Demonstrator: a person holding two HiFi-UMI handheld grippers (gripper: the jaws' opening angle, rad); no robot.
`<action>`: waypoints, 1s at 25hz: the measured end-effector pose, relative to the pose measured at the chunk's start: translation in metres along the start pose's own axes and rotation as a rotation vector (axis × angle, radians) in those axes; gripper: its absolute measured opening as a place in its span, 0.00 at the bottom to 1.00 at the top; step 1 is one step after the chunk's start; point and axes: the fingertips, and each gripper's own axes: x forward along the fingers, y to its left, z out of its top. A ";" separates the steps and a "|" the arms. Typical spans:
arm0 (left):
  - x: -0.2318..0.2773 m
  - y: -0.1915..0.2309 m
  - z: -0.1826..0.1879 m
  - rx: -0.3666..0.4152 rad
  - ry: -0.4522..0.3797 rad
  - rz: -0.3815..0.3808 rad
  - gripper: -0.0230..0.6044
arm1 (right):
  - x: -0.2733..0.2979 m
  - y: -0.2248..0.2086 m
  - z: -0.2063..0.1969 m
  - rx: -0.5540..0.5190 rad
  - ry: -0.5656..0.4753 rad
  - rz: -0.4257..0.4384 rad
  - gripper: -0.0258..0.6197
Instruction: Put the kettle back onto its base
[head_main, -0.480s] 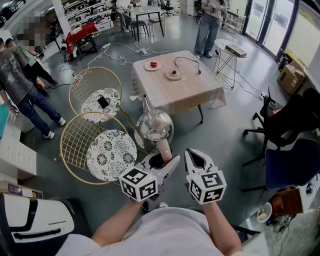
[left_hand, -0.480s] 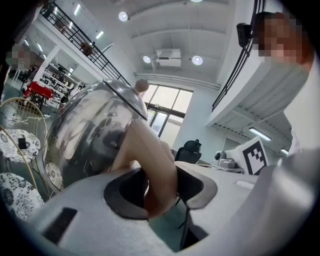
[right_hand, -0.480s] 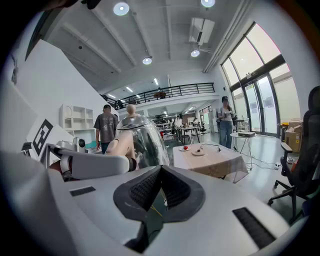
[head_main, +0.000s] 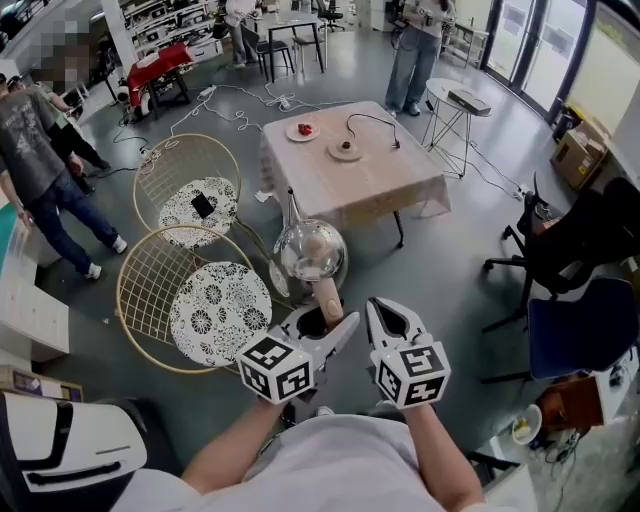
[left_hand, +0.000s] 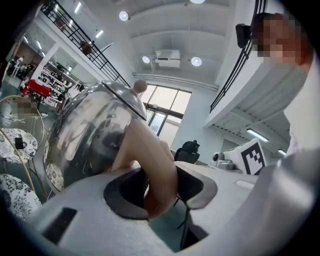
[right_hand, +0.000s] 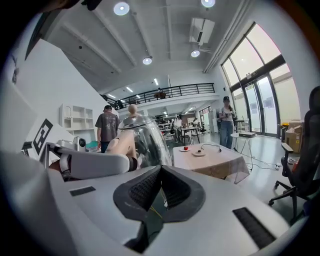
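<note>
Grips the kettle (head_main: 311, 250) by its tan handle (left_hand: 150, 165) in the left hand-held gripper (head_main: 322, 325), clamped on both sides, and carries it in the air above the floor, short of the worktop (head_main: 400, 195). Keeps the right hand-held gripper (head_main: 388, 318) closed and empty just beside. Shows almost nothing new against half a second ago: same grip, same carry, only a slight drift of the room in the head view. Suggests a carry barely under way, still well apart from the base (head_main: 346, 150) on the far part of the worktop. Leaves open floor straight ahead up to the near worktop edge. Calls for care on the left, near the wire chairs (head_main: 190, 290), and around the plate (head_main: 305, 130) beside the base.
</note>
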 end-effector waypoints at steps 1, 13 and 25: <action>0.002 0.000 0.000 0.000 0.001 -0.002 0.29 | 0.001 -0.002 0.000 0.002 0.001 0.000 0.05; 0.049 0.026 0.009 0.011 -0.001 0.023 0.29 | 0.043 -0.038 0.013 -0.004 -0.015 0.064 0.05; 0.140 0.055 0.033 0.000 -0.027 0.113 0.29 | 0.094 -0.124 0.042 0.013 -0.007 0.169 0.05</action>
